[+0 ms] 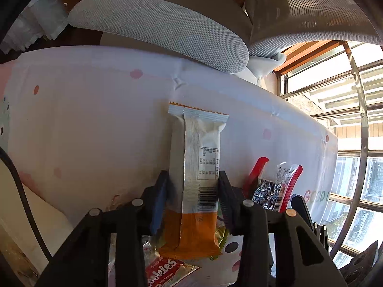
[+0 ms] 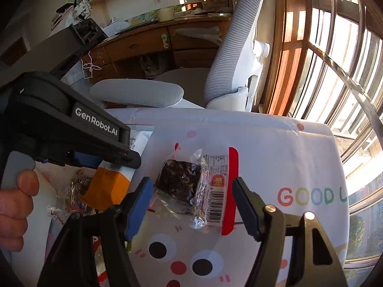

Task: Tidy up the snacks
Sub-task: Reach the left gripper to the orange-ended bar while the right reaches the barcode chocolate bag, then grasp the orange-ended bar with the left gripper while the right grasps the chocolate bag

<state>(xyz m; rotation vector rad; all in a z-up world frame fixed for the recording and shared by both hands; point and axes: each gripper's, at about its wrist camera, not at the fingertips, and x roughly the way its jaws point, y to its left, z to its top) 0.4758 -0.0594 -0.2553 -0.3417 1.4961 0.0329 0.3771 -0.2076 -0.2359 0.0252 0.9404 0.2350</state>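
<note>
A long white snack bar with an orange end lies on the white cartoon tablecloth. My left gripper points down over it, both pads pressed against the bar's sides. The right wrist view shows that gripper's black housing above the bar. A clear pack with a dark cake and red edges lies to the right. My right gripper straddles it with jaws open and a gap at the blue pad. The same pack shows in the left wrist view.
A red cookies pack and other wrapped snacks lie near the bar's orange end. A grey chair armrest overhangs the table's far edge. Window bars stand to the right. A hand holds the left gripper's handle.
</note>
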